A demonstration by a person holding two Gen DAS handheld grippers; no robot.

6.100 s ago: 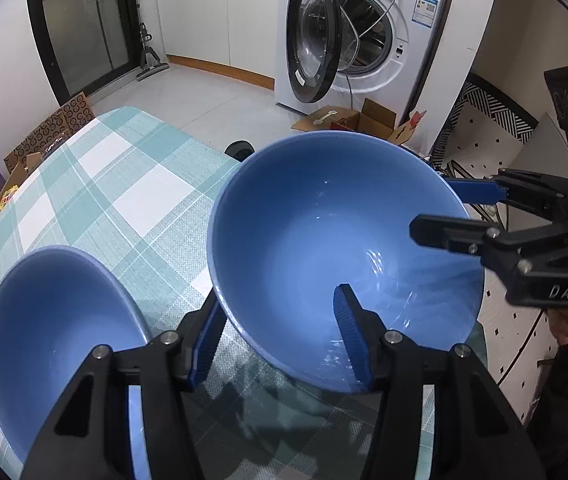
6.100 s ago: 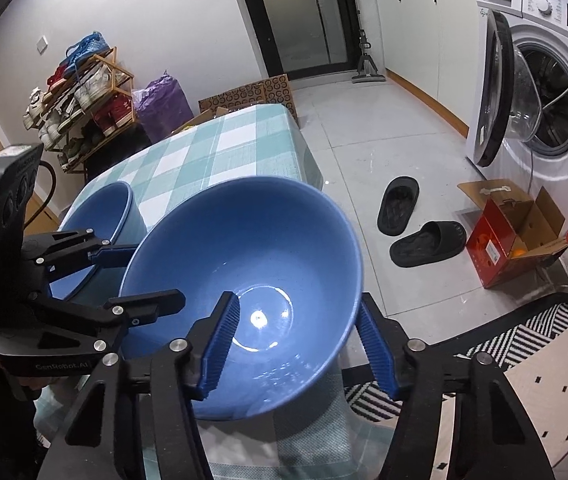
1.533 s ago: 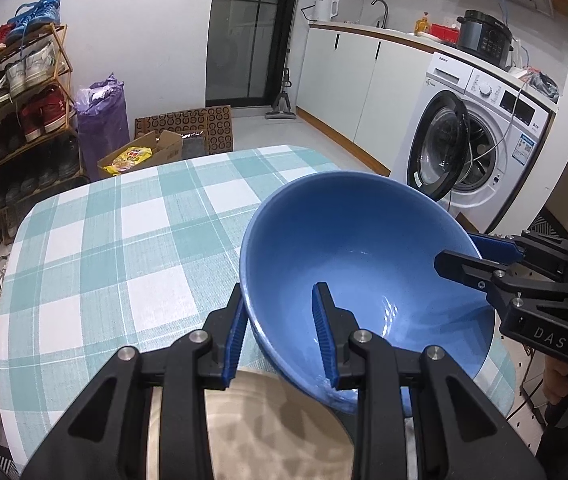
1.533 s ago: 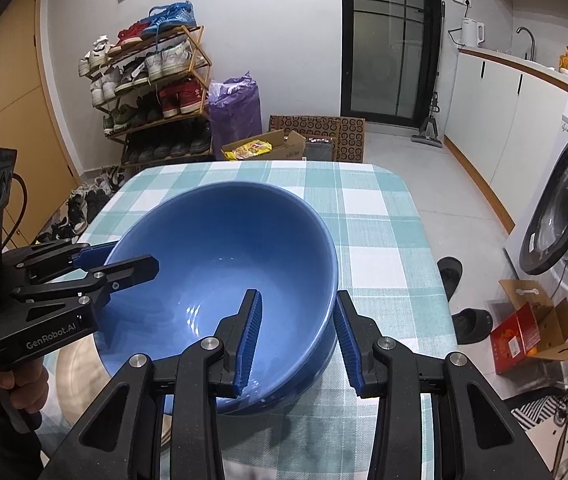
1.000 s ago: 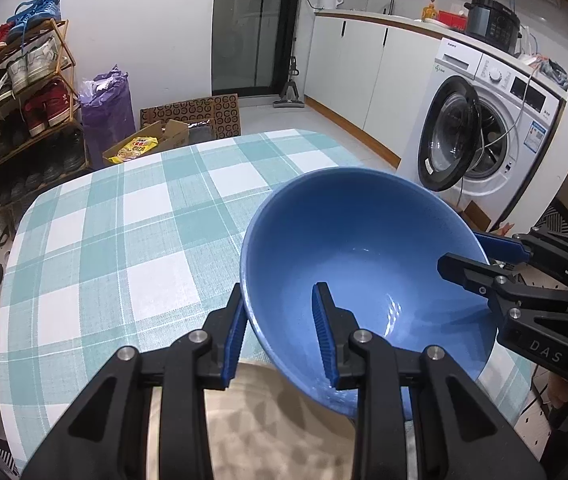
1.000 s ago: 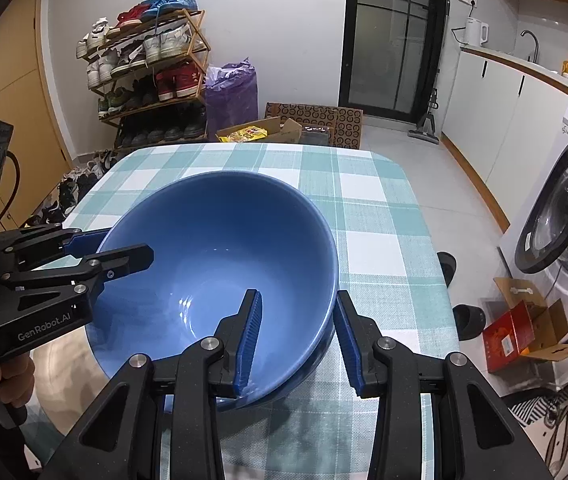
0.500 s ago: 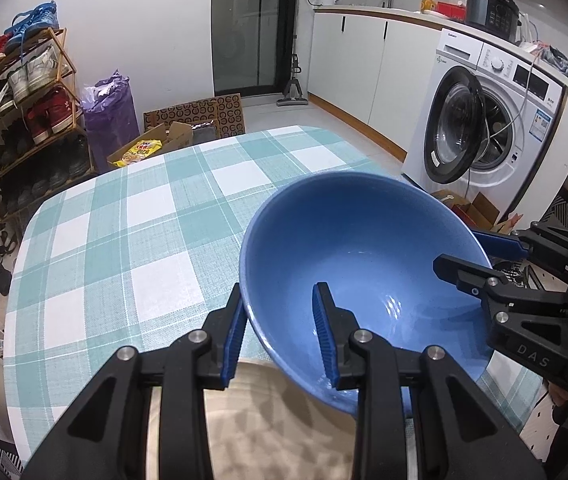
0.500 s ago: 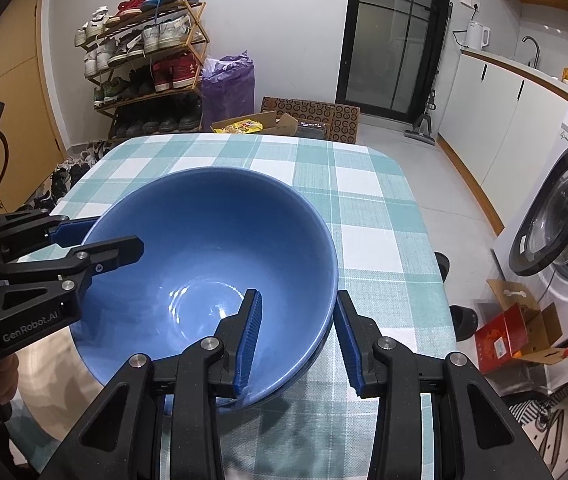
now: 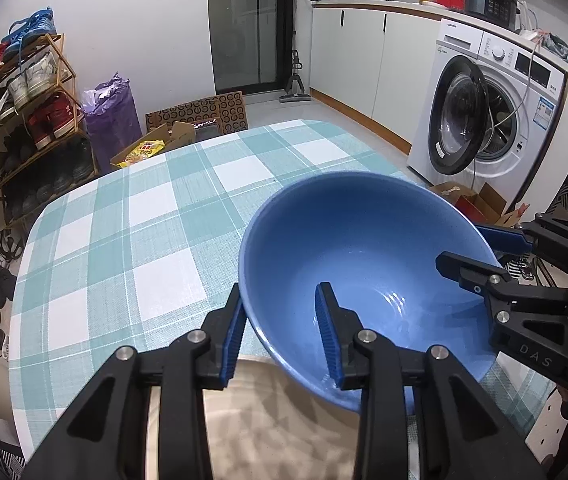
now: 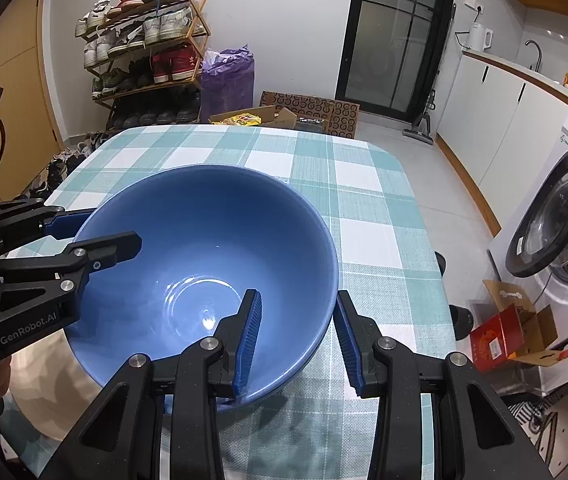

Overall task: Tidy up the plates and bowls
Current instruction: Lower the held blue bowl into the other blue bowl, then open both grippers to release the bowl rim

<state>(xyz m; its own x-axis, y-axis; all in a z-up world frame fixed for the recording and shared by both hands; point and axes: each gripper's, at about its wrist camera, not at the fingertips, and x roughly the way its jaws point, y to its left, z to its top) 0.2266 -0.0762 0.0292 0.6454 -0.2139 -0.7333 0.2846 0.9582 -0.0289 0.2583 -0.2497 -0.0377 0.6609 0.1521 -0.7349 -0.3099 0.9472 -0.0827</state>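
A large blue bowl [image 9: 364, 240] [image 10: 204, 248] sits tilted between both grippers, low over the near end of a teal-checked table [image 9: 124, 240]. My left gripper [image 9: 280, 300] straddles its near rim, one pad outside the wall and one inside. Its jaws are opening, though the pads still touch the wall. My right gripper [image 10: 300, 296] clamps the opposite rim the same way. Each gripper shows in the other's view: the right gripper [image 9: 464, 246], the left gripper [image 10: 112, 228]. A beige plate [image 9: 276, 420] [image 10: 40, 380] lies partly under the bowl.
The far half of the tablecloth [image 10: 364, 220] is bare. Around the table stand a shoe rack [image 9: 24, 112], a purple bag [image 10: 228, 80], cardboard boxes [image 9: 196, 120] and a washing machine [image 9: 484, 120] with its door open. Slippers [image 10: 460, 320] lie on the floor.
Since six seconds ago both grippers have swung round with the bowl, and the smaller blue bowl is out of view. Over the last second the bowl has barely shifted.
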